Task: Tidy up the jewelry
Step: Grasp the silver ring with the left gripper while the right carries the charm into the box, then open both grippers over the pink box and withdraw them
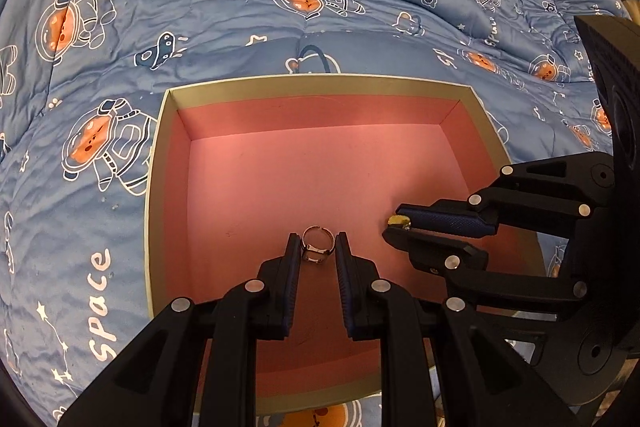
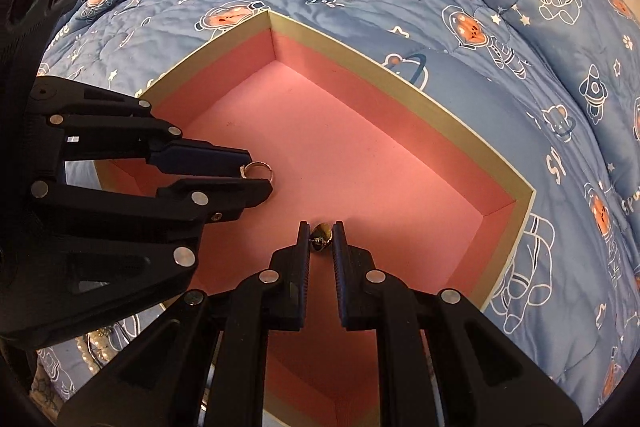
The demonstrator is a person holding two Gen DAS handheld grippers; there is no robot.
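Jewelry is mid-transfer: left gripper [image 1: 318, 247] pinches a silver ring [image 1: 317, 246], right gripper [image 2: 321, 237] a gold earring [image 2: 321, 233], over the pink box [image 1: 320, 85]; neither is released yet.

a thin silver metal ring with a small flat plate [image 1: 317, 245] [image 2: 260, 171] stands upright, pinched over the pink floor of a shallow open cardboard box with a pale gold rim [image 1: 304, 81] [image 2: 404, 75]. nearby, a small gold earring [image 1: 399, 221] [image 2: 321, 235] hangs clamped above the same pink floor.

Pink-lined box [image 1: 320, 163] with beige rim; blue quilt [image 1: 224, 11] printed with orange-faced white-outlined astronauts.
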